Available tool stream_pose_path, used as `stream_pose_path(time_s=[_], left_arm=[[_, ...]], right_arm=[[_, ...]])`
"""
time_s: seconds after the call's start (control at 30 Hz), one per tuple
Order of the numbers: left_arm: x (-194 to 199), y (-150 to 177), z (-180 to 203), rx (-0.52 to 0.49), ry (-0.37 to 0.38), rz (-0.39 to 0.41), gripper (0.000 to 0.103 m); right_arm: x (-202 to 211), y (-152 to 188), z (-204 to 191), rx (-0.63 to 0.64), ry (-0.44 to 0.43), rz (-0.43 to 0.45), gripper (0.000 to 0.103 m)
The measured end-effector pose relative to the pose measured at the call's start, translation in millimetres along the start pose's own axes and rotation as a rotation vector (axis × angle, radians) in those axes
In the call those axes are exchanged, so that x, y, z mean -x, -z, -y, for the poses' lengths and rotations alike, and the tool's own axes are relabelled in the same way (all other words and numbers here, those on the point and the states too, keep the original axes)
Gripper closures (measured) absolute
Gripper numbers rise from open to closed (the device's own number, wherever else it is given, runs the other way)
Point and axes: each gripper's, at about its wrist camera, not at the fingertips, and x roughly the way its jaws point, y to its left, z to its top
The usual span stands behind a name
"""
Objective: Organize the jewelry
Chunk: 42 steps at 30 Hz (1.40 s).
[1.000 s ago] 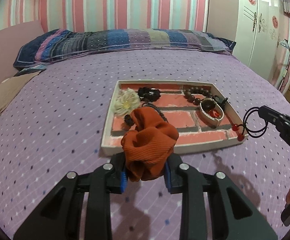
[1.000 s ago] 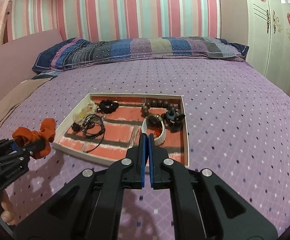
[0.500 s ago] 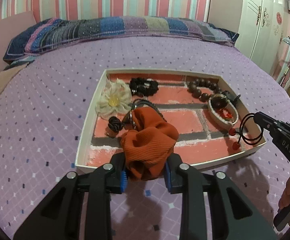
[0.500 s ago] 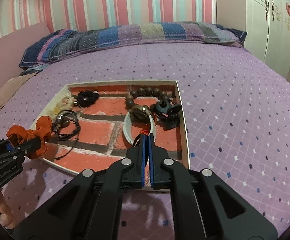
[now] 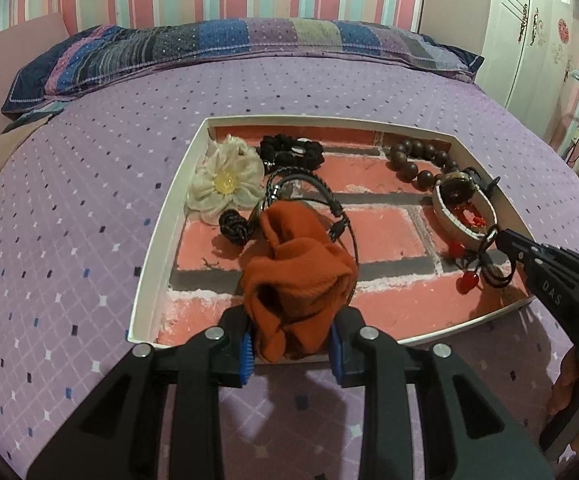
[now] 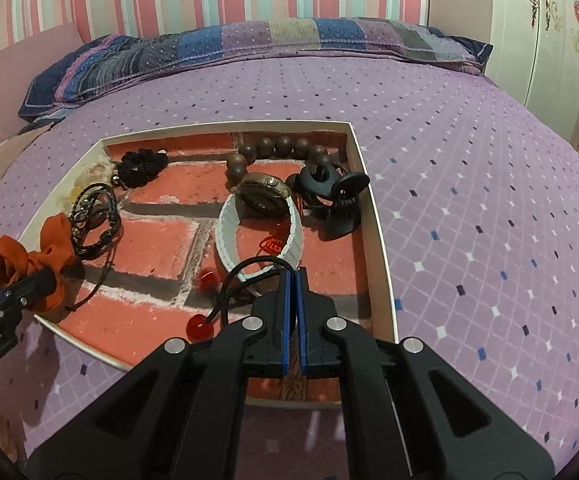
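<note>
Left gripper: closed on the orange scrunchie, blue pads pressing its lower folds from both sides; the bundle is held above the near-left part of the tray.
Right gripper: jaws pinched nearly together on the thin black cord of the cherry hair tie; the loop and two red beads hang at the near-right of the tray, just in front of the white bracelet.
Tray contents: cream fabric flower, black scrunchie, braided black cords, wooden bead bracelet, a watch face lying on the white bracelet, black claw clip. All lie on the brick-print floor of the tray, which sits on the purple bedspread.
Contact: cannot tell whether the red beads touch the tray floor or hang just clear of it.
Step in hand (judged): placing. Both tools carry a hair accessory over the tray, neither released yet.
Free floor: bare brick in the near centre, between the two loads.
Next move calls for: lowering each item onto bare floor, then opening the jaws.
Caution, left: braided cords lie just behind the orange scrunchie; set down in front of them.
Caution, right: thin cord could cling to the pads, so open wide before lifting away.
</note>
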Motion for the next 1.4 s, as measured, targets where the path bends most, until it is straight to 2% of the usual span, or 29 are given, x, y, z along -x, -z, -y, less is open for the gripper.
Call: stream_pose_path(time_s=[0.4,0.53,0.6,0.67,0.7,0.77,0.8,0.9,0.93,1.07,1.1,1.13,1.17,1.4], left_arm=[[-2.9,2.2,-0.3,-0.002,-0.013,-0.009,0.07],[0.9,3.2,-0.9,0.005,-0.016,-0.001,0.062],[3.1,2.9,-1.6,0.009,-0.019,-0.001,0.061],[7.1,2.7,-2.2,0.013,-0.022,0.001,0.059],[10.0,2.8,-2.4,0.014,-0.022,0.003,0.058],[17.7,2.7,-3.1,0.018,-0.018,0.008,0.058],[21.2,3.1,-2.4,0.017,-0.018,0.009,0.057],[36.8,5.5,-1.7,0.008,-0.028,0.028,0.045],[43.8,6.7,-2.1,0.005,-0.036,0.041,0.043],[70.7,13.8,-6.4,0.014,-0.01,0.055,0.042],[77.1,16.4,-7.3,0.017,-0.008,0.061,0.042],[85.6,20.0,-8.9,0.02,-0.008,0.068,0.033],[95.6,24.8,-10.7,0.025,-0.018,0.08,0.019],[162.0,61.9,-18.2,0.042,-0.072,0.152,0.008]], right_arm=[[-19.2,-4.1,1.4,0.003,0.004,-0.051,0.099],[-18.3,-4.2,-1.2,0.023,0.015,-0.059,0.096],[-15.9,-3.8,-2.2,0.032,0.023,-0.056,0.09],[-10.2,-3.5,-1.2,0.034,0.021,-0.049,0.07],[-5.6,-3.6,-0.6,0.034,0.015,-0.039,0.064],[6.0,-4.9,-0.6,0.045,0.003,-0.011,0.046],[13.4,-5.6,-1.6,0.058,0.008,0.004,0.044],[28.5,-7.7,-1.9,0.07,0.01,0.024,0.033],[36.5,-8.3,-1.1,0.066,0.01,0.034,0.026],[69.3,-4.6,0.6,0.062,0.017,0.085,0.006],[80.9,-1.2,0.7,0.064,0.017,0.097,0.005],[88.8,1.4,0.7,0.066,0.02,0.104,0.004],[97.5,5.1,0.7,0.067,0.019,0.111,0.004],[163.3,42.7,4.7,0.019,-0.006,0.131,0.004]])
